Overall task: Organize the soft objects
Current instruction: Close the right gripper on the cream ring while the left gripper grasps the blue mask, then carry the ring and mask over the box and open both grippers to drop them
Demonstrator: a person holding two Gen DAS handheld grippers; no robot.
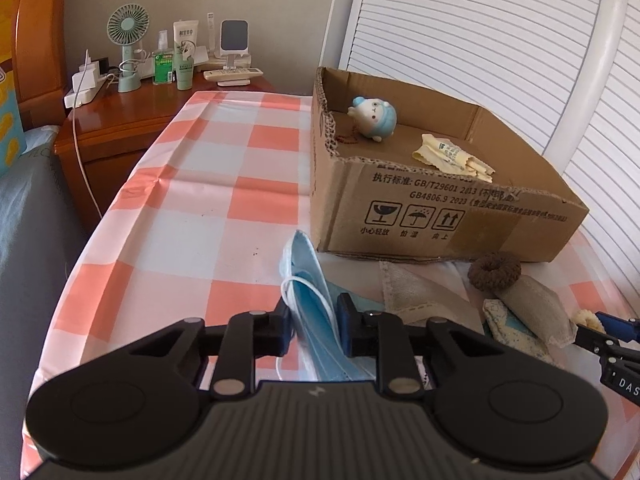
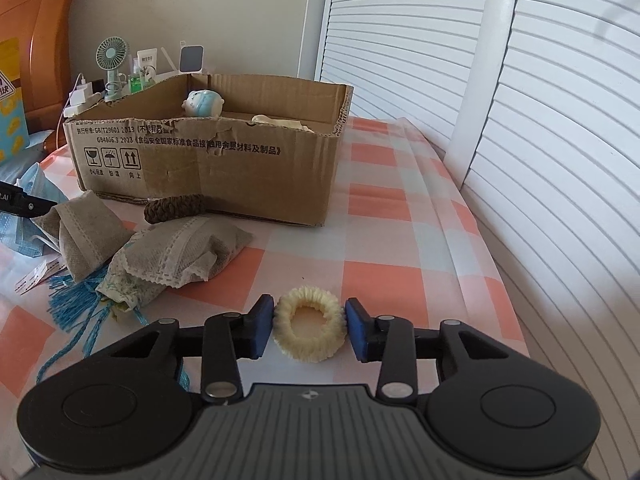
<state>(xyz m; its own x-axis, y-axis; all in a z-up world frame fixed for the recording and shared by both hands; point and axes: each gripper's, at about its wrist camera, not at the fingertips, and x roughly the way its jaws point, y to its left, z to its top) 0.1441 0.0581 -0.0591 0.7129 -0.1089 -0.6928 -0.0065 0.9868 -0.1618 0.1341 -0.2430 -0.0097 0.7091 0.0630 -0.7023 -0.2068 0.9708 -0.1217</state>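
2 grips set — left hand-held gripper [image 1: 313, 326] clenched on mask [image 1: 310, 280], right hand-held gripper [image 2: 309, 330] grasping scrunchie [image 2: 309, 330] flat on tabletop [image 2: 384, 240]. Box [image 2: 240, 172] lies ahead, right hand nearer — lift over near wall.

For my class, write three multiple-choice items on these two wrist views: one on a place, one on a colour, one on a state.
1. Where is the plush toy?
A. in the cardboard box
B. on the nightstand
C. on the checked cloth

2. What colour is the scrunchie at the right gripper?
A. brown
B. cream
C. blue

3. What is the left gripper doing?
A. standing wide open
B. clamping the blue face mask
C. holding a sachet

Key: A, it sits inside the walls; B, pale cream ribbing; B, both pads press the mask.
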